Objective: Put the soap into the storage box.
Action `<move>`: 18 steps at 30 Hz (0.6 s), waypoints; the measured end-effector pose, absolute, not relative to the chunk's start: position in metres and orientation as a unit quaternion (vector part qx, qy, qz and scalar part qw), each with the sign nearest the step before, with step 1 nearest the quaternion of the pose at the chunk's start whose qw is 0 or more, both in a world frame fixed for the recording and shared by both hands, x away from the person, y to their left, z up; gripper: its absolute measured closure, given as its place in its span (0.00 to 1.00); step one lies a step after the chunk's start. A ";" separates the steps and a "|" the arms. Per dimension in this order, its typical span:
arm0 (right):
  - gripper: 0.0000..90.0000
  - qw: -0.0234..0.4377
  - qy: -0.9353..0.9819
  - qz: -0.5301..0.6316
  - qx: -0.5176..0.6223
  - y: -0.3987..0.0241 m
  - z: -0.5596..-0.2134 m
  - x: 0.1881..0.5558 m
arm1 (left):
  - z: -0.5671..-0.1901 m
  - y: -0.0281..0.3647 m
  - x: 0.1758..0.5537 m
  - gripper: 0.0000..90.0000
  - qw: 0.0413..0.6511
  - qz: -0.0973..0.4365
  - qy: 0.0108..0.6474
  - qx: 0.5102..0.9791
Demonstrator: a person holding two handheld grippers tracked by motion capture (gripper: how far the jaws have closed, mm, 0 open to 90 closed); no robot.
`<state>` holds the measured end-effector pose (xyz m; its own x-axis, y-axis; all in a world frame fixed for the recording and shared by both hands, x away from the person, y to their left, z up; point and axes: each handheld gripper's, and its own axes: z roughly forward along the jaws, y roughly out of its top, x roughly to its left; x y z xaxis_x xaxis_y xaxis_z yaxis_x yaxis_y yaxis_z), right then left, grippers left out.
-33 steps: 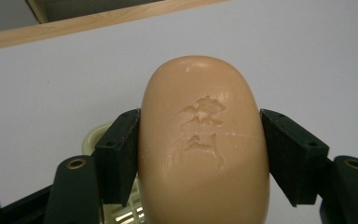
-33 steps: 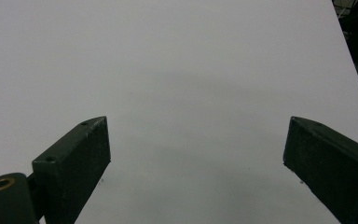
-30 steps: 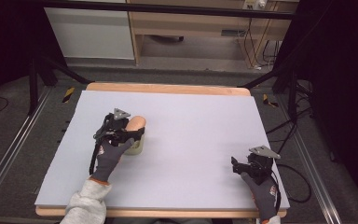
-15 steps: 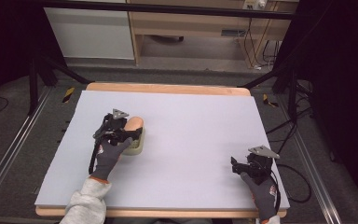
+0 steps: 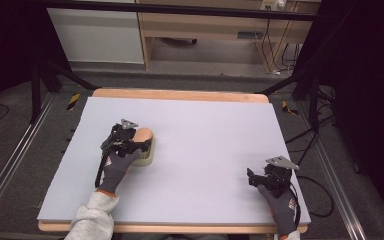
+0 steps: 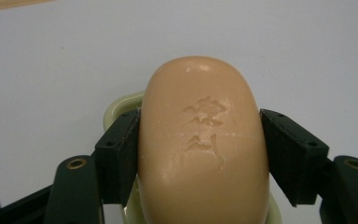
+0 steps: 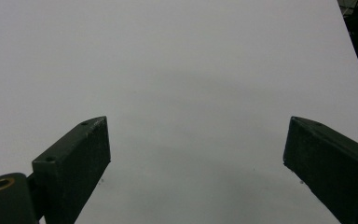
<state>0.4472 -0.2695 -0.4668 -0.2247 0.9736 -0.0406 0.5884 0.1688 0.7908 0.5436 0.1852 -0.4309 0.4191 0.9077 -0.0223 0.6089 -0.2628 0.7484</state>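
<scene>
A tan oval bar of soap [image 6: 203, 144] with stamped characters sits between the black jaws of my left gripper [image 6: 200, 140], which is shut on its two long sides. Under the soap lies a pale green soap dish [image 6: 119, 105], mostly hidden. From above, the soap [image 5: 144, 135] and dish [image 5: 148, 156] lie at the left middle of the table, with my left gripper [image 5: 130, 142] over them. Near the front right corner, my right gripper [image 5: 260, 179] is open above bare surface; its jaws [image 7: 196, 154] stand wide apart with nothing between them.
The table top [image 5: 205, 135] is a light grey mat with a wooden edge [image 5: 180, 94] at the back. Dark floor, rails and cables surround it. A wooden shelf unit [image 5: 205, 30] stands beyond the far edge.
The left gripper with the soap has barely shifted, a touch toward the near side over the dish. The right gripper has stayed put.
</scene>
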 end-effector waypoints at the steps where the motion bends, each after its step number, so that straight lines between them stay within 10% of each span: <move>1: 0.08 0.288 0.709 0.333 0.551 -0.269 -0.467 0.447 | -0.432 0.185 0.544 0.36 0.350 0.213 0.495 0.766; 18: 0.08 0.289 0.709 0.332 0.550 -0.269 -0.467 0.447 | -0.444 0.184 0.546 0.36 0.325 0.210 0.498 0.776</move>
